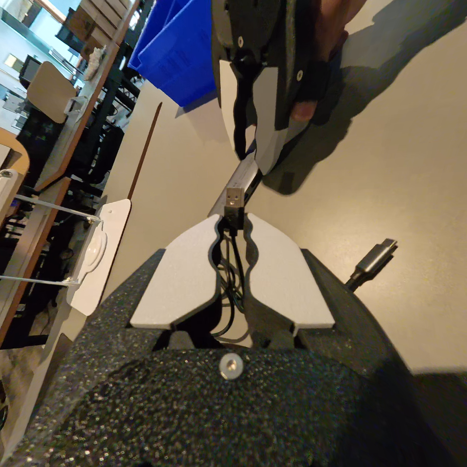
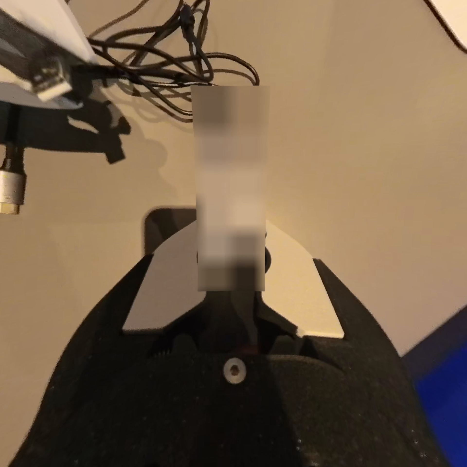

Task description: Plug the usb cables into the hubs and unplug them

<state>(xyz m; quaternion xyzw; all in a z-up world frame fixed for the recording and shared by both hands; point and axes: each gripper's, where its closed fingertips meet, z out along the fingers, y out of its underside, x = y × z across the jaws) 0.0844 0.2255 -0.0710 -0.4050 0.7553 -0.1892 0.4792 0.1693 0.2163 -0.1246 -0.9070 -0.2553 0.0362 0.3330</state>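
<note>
My left gripper (image 1: 233, 217) is shut on the black body of a USB-A plug (image 1: 234, 201). Its bare metal tip points forward, right at the grey hub (image 1: 241, 170) and not inside a port. My right gripper (image 1: 252, 161) comes in from above, shut on the hub's far end and holding it off the table. In the right wrist view my right gripper (image 2: 230, 225) holds something hidden by a blur patch. The left gripper (image 2: 48, 75) with the plug (image 2: 50, 80) shows at the upper left. The plug's black cable (image 2: 177, 63) lies tangled on the table.
A grey metal connector (image 1: 376, 257) on a braided lead hangs at the right, also in the right wrist view (image 2: 10, 187). A blue bin (image 1: 174, 50) stands at the far table side. A white bracket (image 1: 101, 252) is at the table's left edge. A hand (image 1: 303, 108) grips the right gripper. Left tips to right tips: about 10 cm. The white bracket (image 1: 101, 252) is about 35 cm from both grippers' fingertips.
</note>
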